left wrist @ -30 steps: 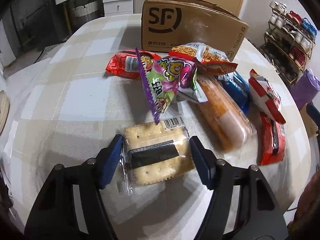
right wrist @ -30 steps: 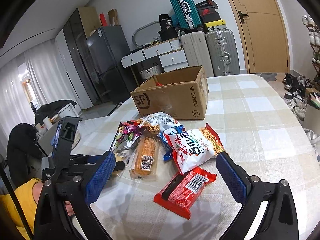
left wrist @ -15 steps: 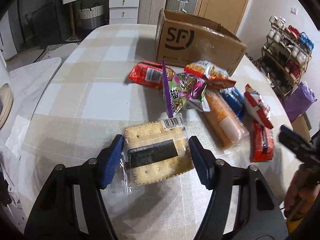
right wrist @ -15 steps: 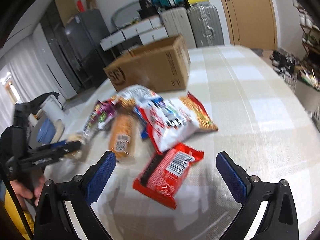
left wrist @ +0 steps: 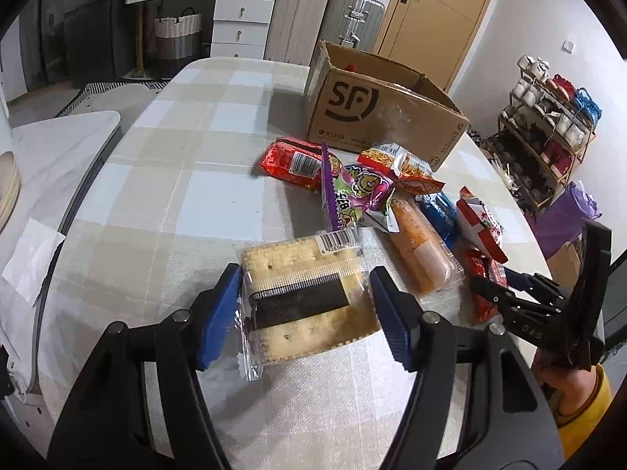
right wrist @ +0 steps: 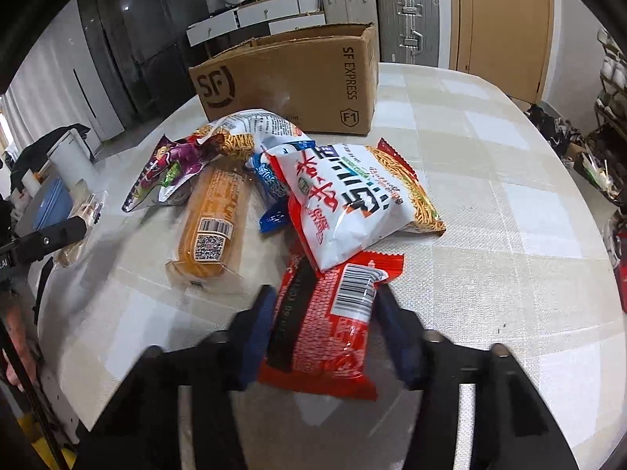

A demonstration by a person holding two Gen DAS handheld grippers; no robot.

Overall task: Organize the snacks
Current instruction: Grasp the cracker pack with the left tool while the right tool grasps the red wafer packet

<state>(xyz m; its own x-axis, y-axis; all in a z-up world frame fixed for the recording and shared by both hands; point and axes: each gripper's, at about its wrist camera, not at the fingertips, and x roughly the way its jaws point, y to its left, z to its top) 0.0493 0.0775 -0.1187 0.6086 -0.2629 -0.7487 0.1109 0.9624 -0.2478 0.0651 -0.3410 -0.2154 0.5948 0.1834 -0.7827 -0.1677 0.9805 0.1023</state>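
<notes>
Left gripper (left wrist: 305, 309): its blue pads press both sides of a clear-wrapped cracker pack (left wrist: 303, 299), which is held above the desk.
Cracker pack: pale square crackers with a dark band across the middle and a barcode sticker at the far edge; it lies flat between the pads, its crimped wrapper end sticking out on the near left.
Right gripper (right wrist: 323, 327): its jaws are closing, and the blue pads sit against both sides of a red snack packet (right wrist: 329, 321); the fingers are blurred in its own view.
Red snack packet: lies on the desk at the near end of the pile, barcode facing up, its far end tucked under a white noodle bag (right wrist: 348, 196).
Snack pile: in the middle of the desk, just near of the cardboard box (left wrist: 376, 117). It holds the white noodle bag, an orange cake roll (right wrist: 213, 219) in clear wrap, a blue packet (right wrist: 274, 188) half buried, a purple and green candy bag (left wrist: 352, 192), a second noodle bag (left wrist: 399, 164) and another red packet (left wrist: 294, 162) at the far left.
Cardboard box: open-topped, printed SF, standing at the far side of the desk.
Desk (left wrist: 164, 180): rounded, covered with a beige and white checked cloth.
Person: a hand (left wrist: 564, 376) with a yellow sleeve grips the right tool's handle at the right edge of the left wrist view.
</notes>
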